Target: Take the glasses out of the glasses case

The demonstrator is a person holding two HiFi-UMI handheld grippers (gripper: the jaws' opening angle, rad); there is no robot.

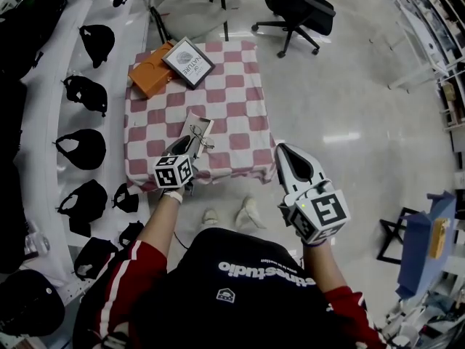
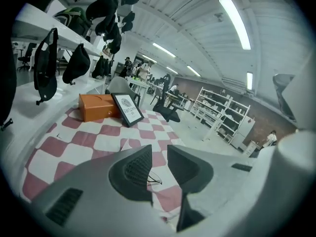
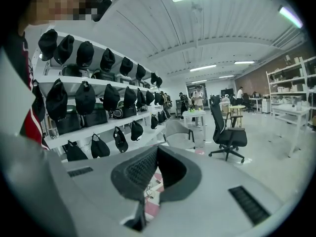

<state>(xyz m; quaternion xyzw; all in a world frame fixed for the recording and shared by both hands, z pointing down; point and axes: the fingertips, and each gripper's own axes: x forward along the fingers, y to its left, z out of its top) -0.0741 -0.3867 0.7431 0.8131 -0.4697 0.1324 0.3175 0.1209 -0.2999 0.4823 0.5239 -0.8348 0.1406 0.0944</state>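
Observation:
A pale glasses case (image 1: 193, 122) lies open near the front edge of the red-and-white checked table (image 1: 240, 100). Thin wire-framed glasses (image 1: 200, 139) rest at its near end. My left gripper (image 1: 186, 150) hangs just in front of them, open and pointing at them. In the left gripper view the glasses (image 2: 154, 178) show on the cloth through the gap of the left gripper (image 2: 159, 157), with nothing pinched. My right gripper (image 1: 282, 150) floats off the table's front right corner. In the right gripper view the right gripper (image 3: 157, 152) has its tips together and holds nothing.
An orange box (image 1: 149, 71) and a framed picture (image 1: 187, 62) leaning on it stand at the table's far left corner. White shelves with several black caps (image 1: 83, 93) run along the left. A grey chair (image 1: 185, 6) and a black office chair (image 1: 298, 9) stand beyond the table.

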